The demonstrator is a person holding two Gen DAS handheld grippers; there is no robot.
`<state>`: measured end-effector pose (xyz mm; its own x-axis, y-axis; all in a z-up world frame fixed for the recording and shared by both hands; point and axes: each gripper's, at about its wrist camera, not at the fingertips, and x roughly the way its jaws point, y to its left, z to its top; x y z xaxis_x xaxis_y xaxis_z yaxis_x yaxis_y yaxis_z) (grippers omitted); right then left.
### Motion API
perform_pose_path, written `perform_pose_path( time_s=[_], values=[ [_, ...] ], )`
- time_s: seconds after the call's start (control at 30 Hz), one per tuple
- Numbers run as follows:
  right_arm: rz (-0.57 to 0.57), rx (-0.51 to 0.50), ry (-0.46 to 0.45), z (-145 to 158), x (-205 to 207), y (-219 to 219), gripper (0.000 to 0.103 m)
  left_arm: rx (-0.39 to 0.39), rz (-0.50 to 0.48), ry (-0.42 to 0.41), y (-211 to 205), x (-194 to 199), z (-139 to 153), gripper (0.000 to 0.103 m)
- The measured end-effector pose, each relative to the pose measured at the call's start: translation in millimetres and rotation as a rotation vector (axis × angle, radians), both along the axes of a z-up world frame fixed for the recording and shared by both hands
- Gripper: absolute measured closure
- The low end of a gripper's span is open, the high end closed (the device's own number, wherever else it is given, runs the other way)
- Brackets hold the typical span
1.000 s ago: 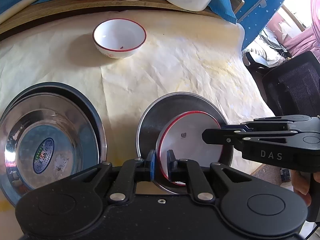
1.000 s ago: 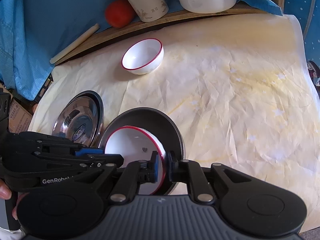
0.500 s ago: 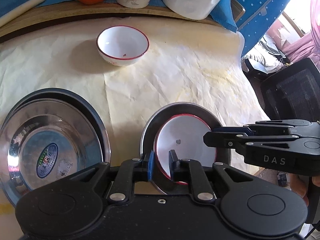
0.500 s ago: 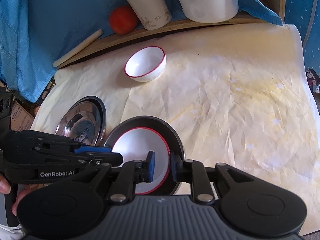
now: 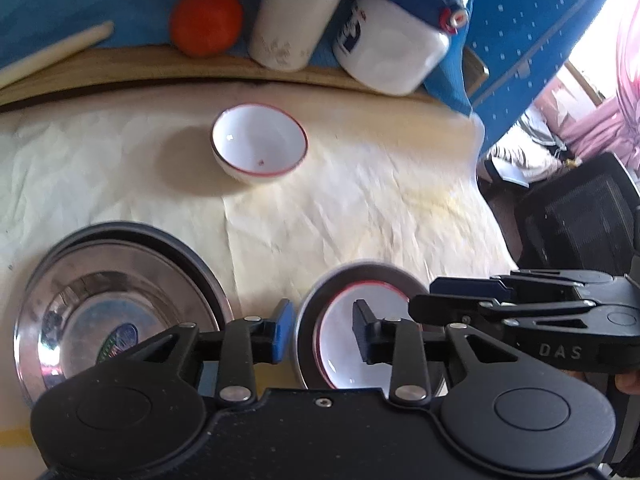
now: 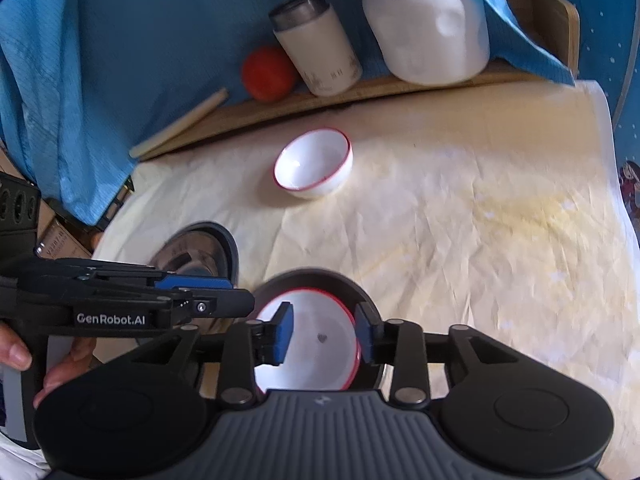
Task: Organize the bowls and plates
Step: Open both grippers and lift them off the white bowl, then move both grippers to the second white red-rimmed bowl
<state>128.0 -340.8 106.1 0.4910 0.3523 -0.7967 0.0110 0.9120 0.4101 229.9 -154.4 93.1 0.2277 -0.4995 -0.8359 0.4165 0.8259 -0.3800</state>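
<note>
A white red-rimmed plate [image 5: 340,360] [image 6: 316,352] lies inside a grey metal dish [image 5: 360,270] [image 6: 320,274] near the table's front. My left gripper [image 5: 322,332] hovers over the plate's left rim, jaws opening, pads clear of the rim between them. My right gripper [image 6: 323,334] straddles the right rim, also opening, its pads not pressing. Each gripper shows in the other's view, the right gripper [image 5: 432,296] and the left gripper [image 6: 244,296]. A small white red-rimmed bowl [image 5: 259,148] [image 6: 314,168] stands further back. Stacked steel plates [image 5: 116,312] [image 6: 200,248] sit on the left.
Crumpled cream paper [image 6: 480,240] covers the table. At the back a wooden board [image 5: 120,68] carries a red-orange ball [image 5: 206,20], a white canister [image 5: 292,24], a white jug [image 5: 392,48] and a pale stick [image 5: 52,52]. A black chair [image 5: 580,216] stands past the right edge.
Both grippers let go of the white plate's rim and their jaws spread. The plate went from tilted to lying flat in the grey dish. The left gripper rose and drew back.
</note>
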Motion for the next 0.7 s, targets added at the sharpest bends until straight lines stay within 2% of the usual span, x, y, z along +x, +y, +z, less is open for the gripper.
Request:
perform_pose_path(
  time_s=[0.1,0.17,0.3,0.37,0.57,0.7],
  values=[
    [-0.003,0.007,-0.023,4.6,3.9,-2.3,0.054,-0.012,0.034,-0.027,5.4,6.3,4.0,0.055],
    [-0.005,0.016,-0.036,5.9,7.4,-4.3,0.047,-0.019,0.070,-0.055,9.0,10.8,6.4,0.037],
    [-0.012,0.020,-0.054,4.1,14.9,-7.9,0.036,-0.034,0.118,-0.086,15.2,20.0,8.1,0.028],
    [-0.018,0.028,-0.053,1.4,19.6,-10.7,0.032,-0.041,0.140,-0.093,17.5,26.1,7.4,0.018],
    [-0.047,0.059,-0.067,-5.9,32.9,-21.6,0.011,-0.026,0.210,-0.183,20.0,42.4,4.1,0.002],
    [-0.061,0.068,-0.093,-9.7,44.9,-25.9,0.003,0.015,0.236,-0.255,17.9,54.9,-1.3,0.001]
  ],
)
